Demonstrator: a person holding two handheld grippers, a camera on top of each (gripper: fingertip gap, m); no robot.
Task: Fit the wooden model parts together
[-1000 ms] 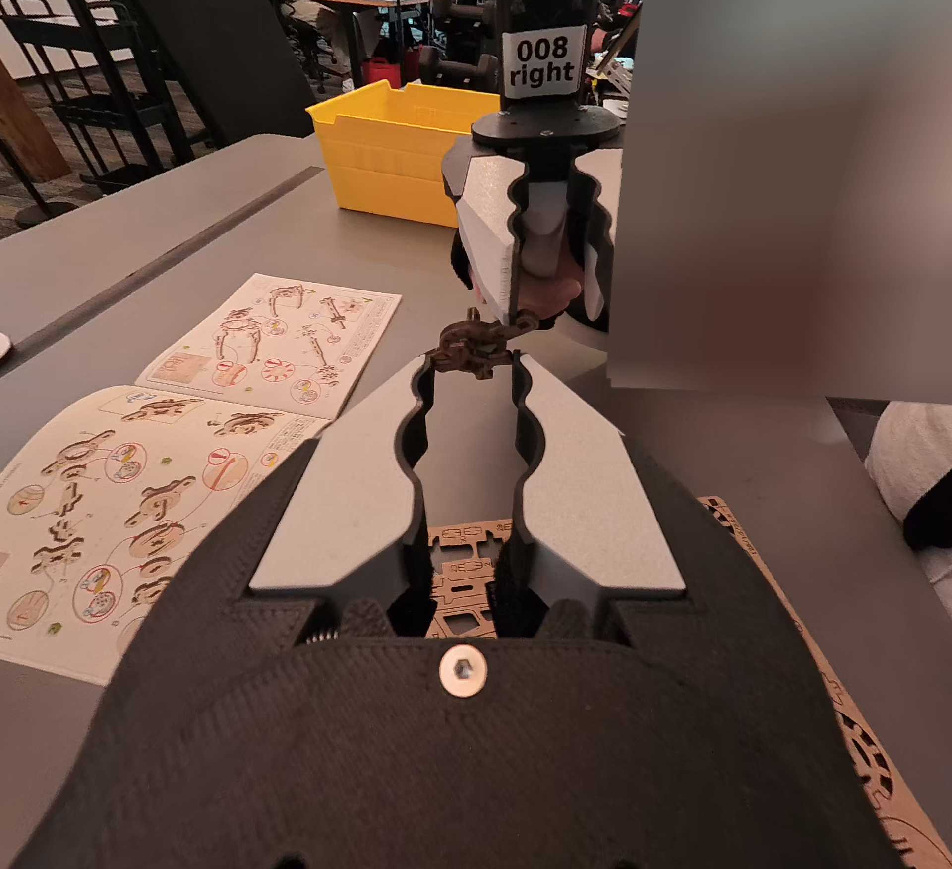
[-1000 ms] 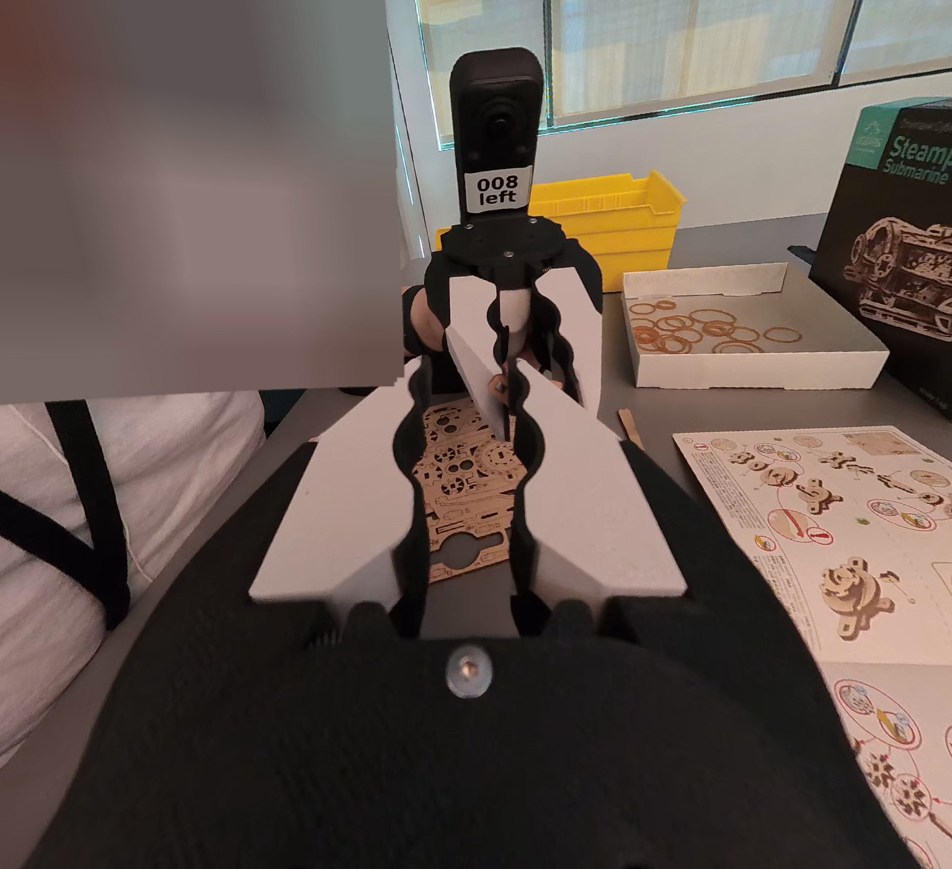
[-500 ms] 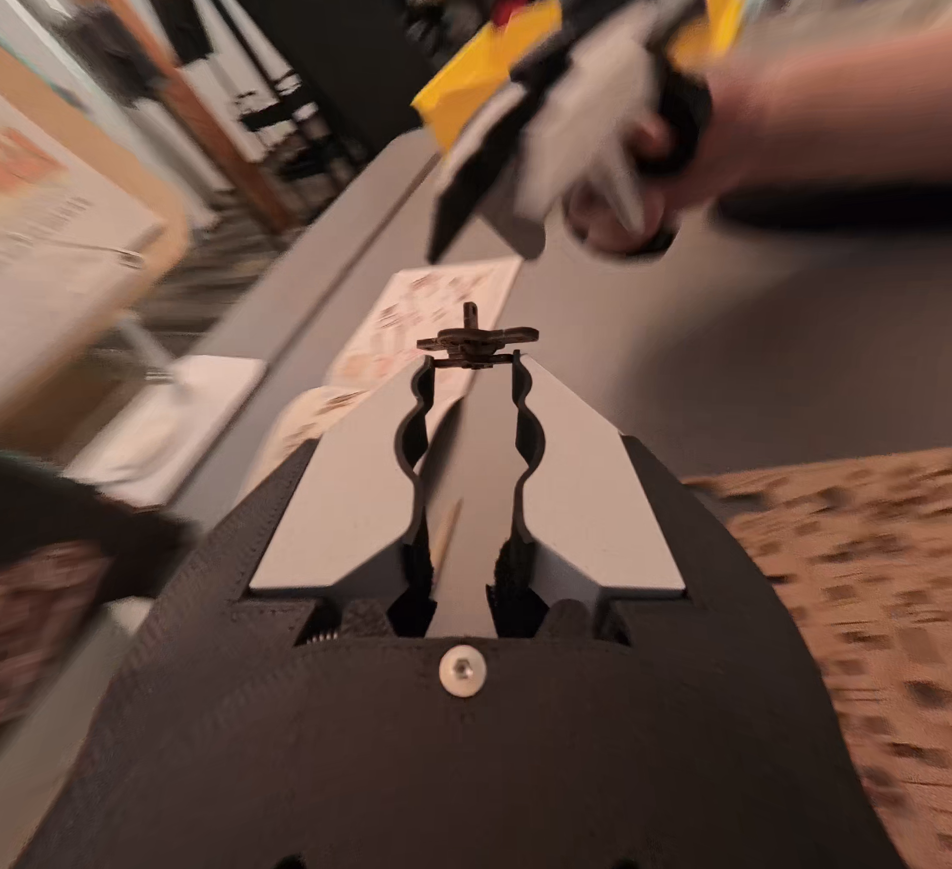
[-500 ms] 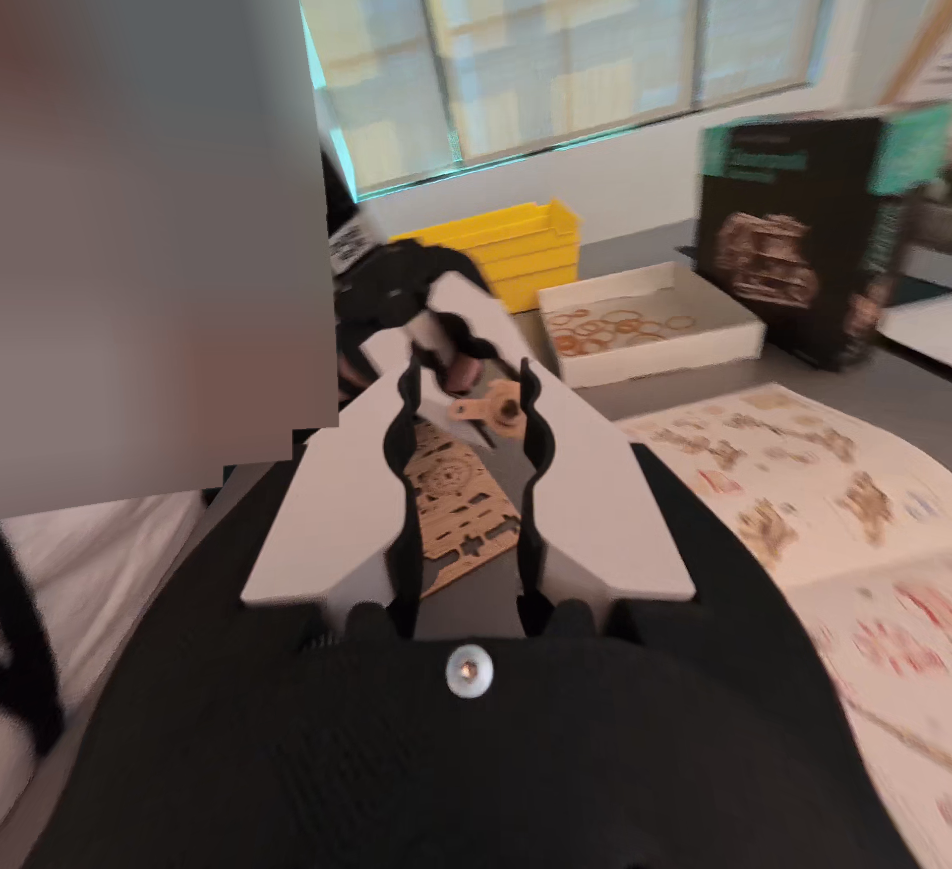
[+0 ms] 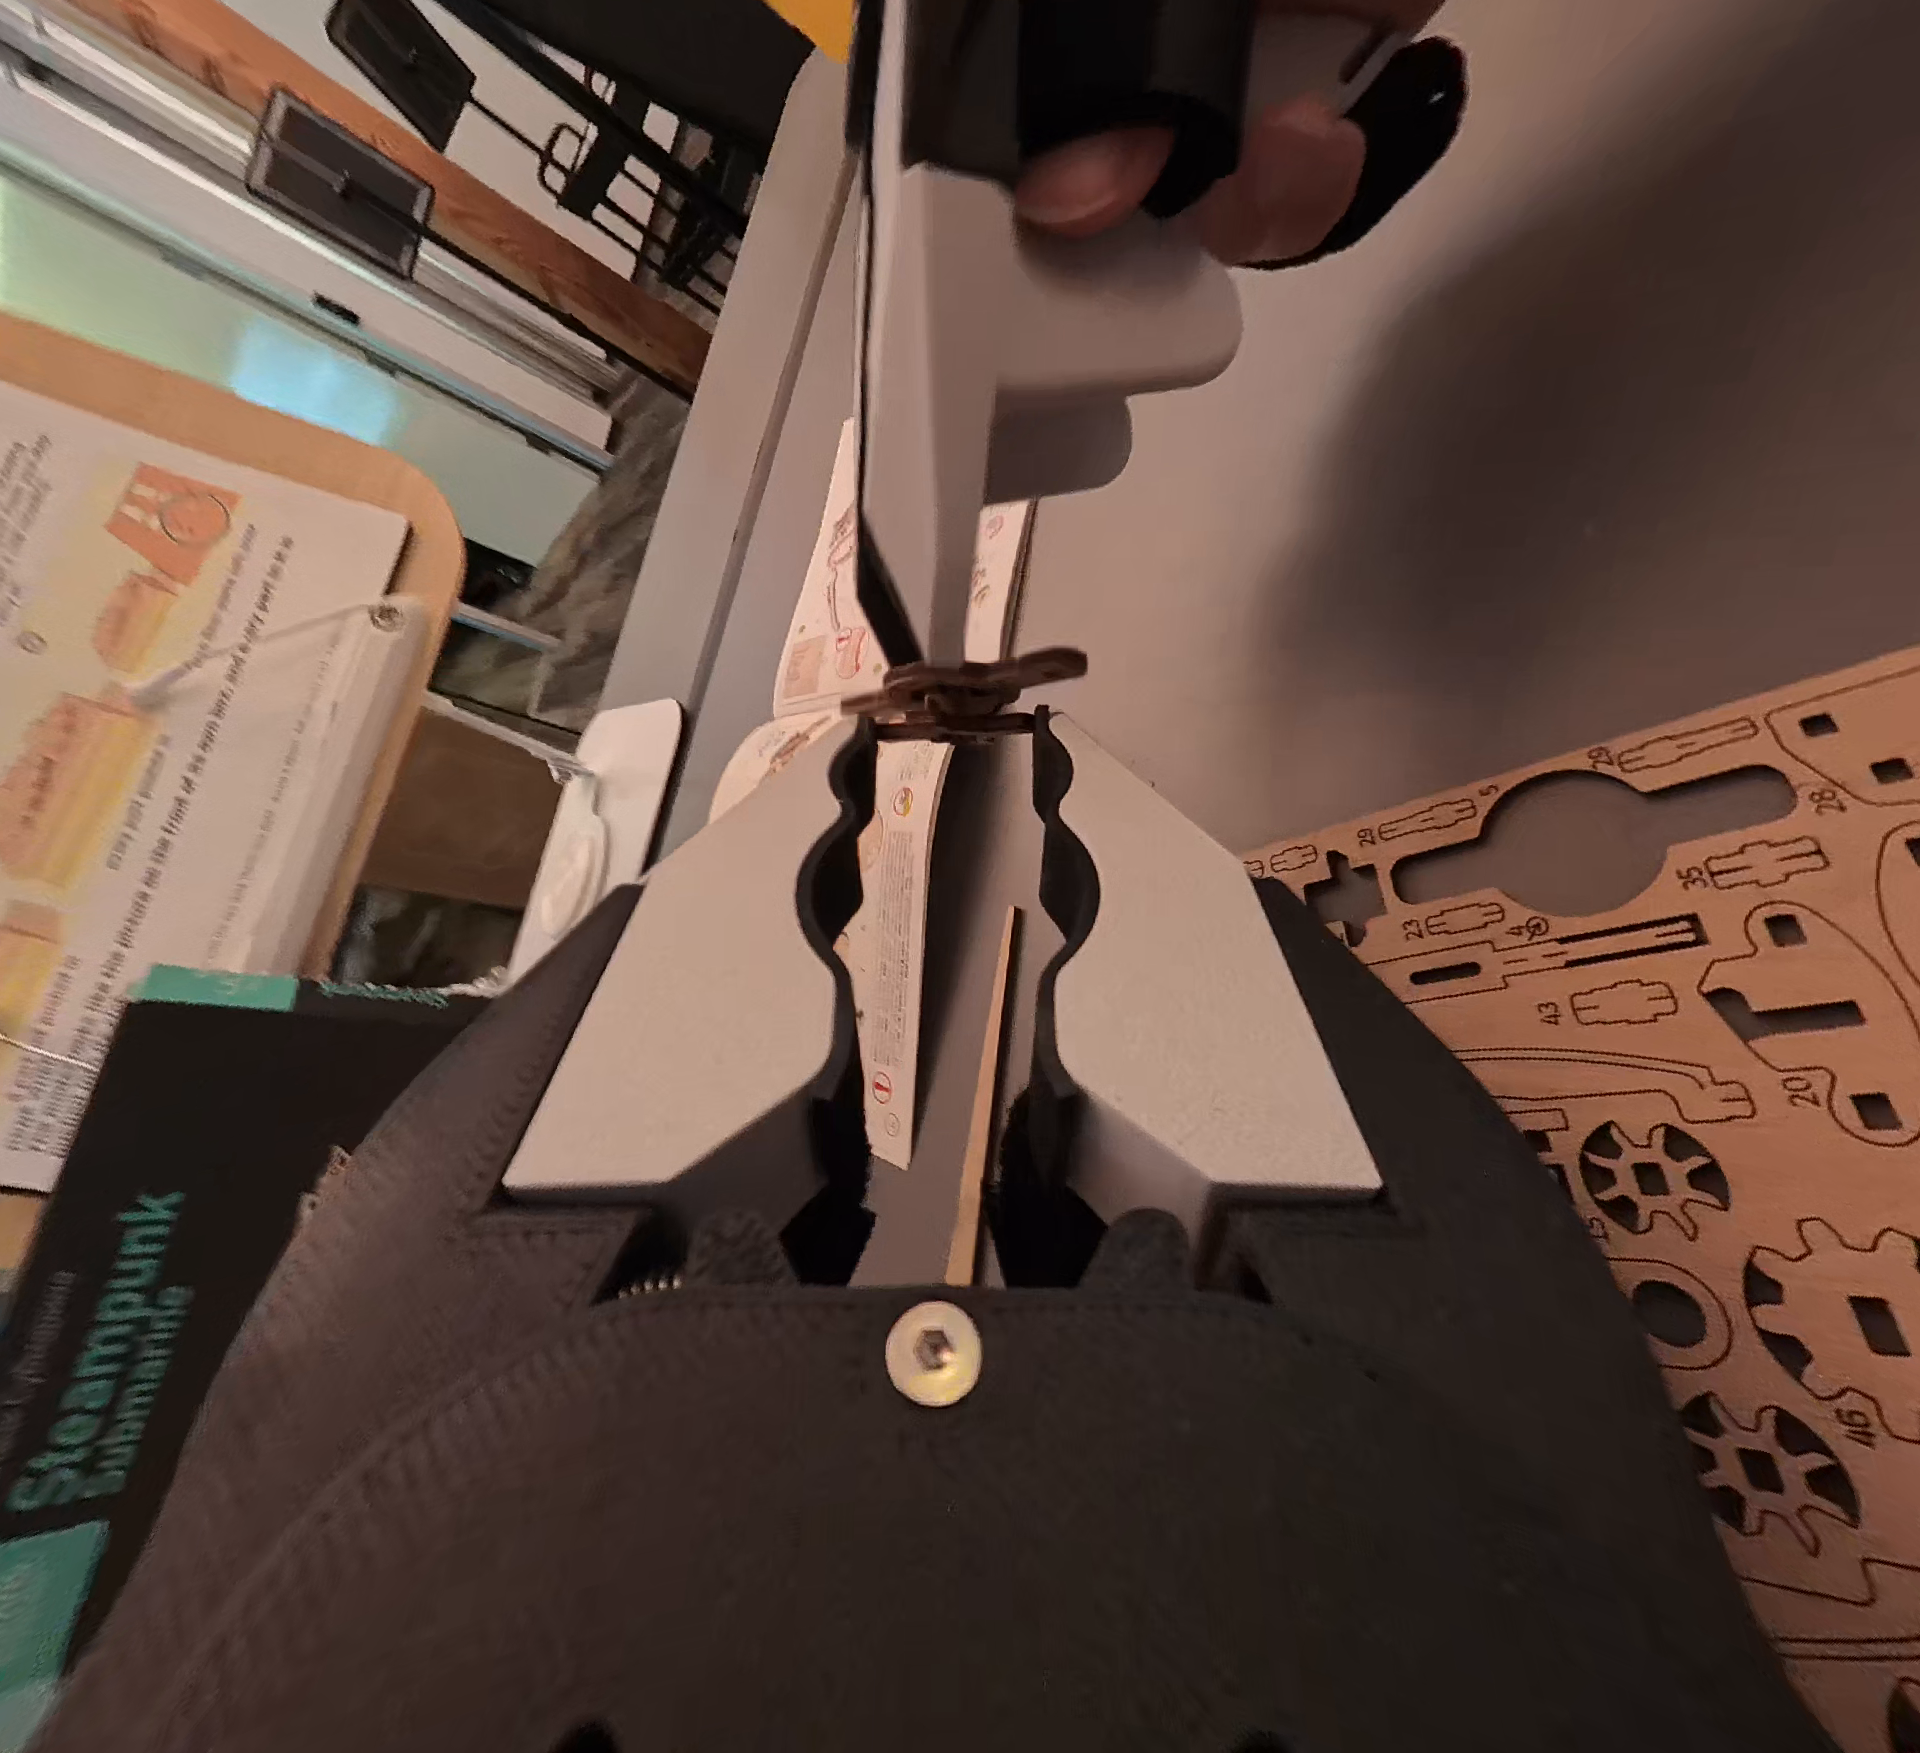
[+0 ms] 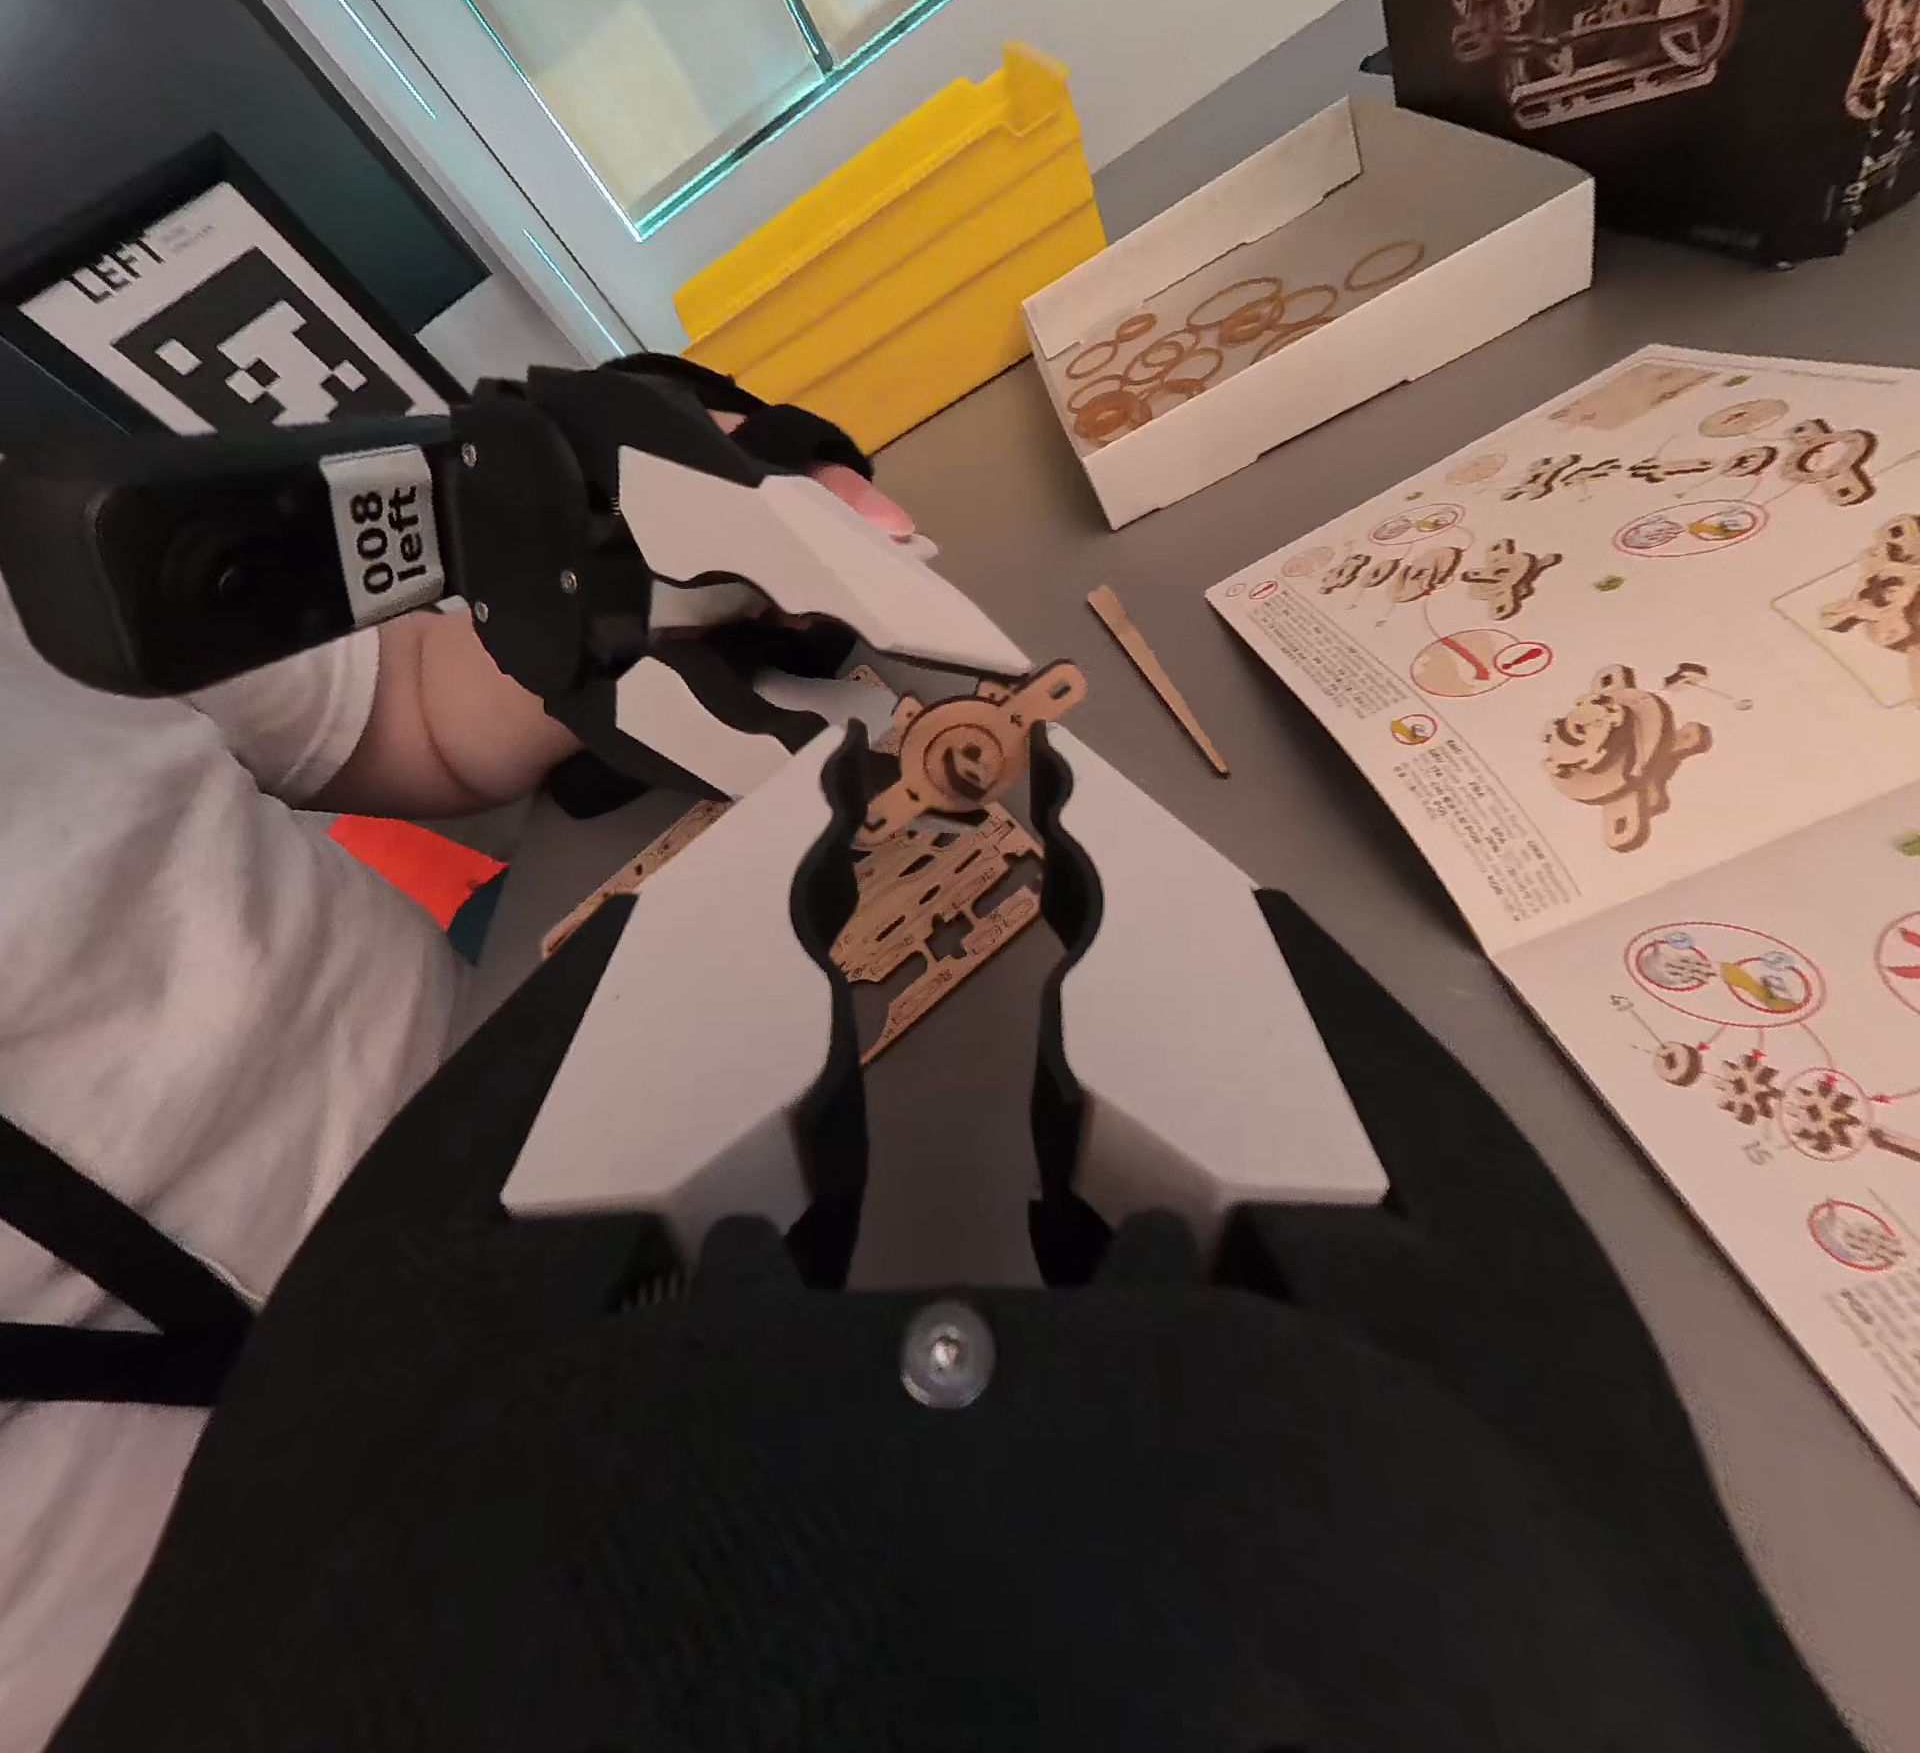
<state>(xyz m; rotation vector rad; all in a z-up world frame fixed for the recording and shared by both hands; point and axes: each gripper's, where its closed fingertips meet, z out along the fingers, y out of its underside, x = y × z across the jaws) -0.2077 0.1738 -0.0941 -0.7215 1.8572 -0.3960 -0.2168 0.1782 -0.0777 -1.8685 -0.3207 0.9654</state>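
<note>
A small brown wooden assembly, a disc on a plate with arms, sits at my left gripper's tips, and the gripper is shut on its lower layer. In the right wrist view the same assembly lies between my right gripper's tips, which close across the disc. My left gripper lies on its side there, and its upper finger reaches the assembly from the left. In the left wrist view the right gripper's finger comes down edge-on onto the upper plate.
A cut-out plywood parts sheet lies on the grey table under the grippers. An open instruction booklet and a thin wooden stick lie to the right. A white tray of rings, a yellow bin and the black kit box stand behind. The tips of both grippers are at nearly the same place.
The left gripper has rolled onto its side with the assembly. The right gripper came off half a second ago, has come back, and its tips have narrowed around the disc.
</note>
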